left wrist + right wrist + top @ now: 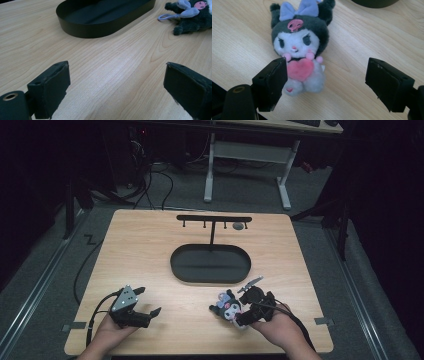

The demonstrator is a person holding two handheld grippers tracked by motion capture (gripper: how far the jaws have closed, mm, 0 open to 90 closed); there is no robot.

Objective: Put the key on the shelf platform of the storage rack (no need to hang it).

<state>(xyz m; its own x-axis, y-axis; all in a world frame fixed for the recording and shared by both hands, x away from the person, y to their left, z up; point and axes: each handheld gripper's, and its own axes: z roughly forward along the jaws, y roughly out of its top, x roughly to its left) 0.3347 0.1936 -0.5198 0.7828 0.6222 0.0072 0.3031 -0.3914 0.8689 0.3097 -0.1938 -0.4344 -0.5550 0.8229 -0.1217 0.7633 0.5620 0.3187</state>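
A small plush toy with a dark hood, white face, lilac bow and pink heart lies face up on the wooden table, near the front right. My right gripper is open just behind it. In the right gripper view the plush toy lies between the jaws, its lower body close to the left jaw, and my right gripper touches nothing. My left gripper is open at the front left, low over bare wood. From the left gripper the plush toy lies far off at the upper right.
A black oval tray sits mid-table, and a thin black T-shaped stand with hooks rises from its far side. A small grey round piece is near the stand's right end. The tray's wall lies ahead of the left gripper.
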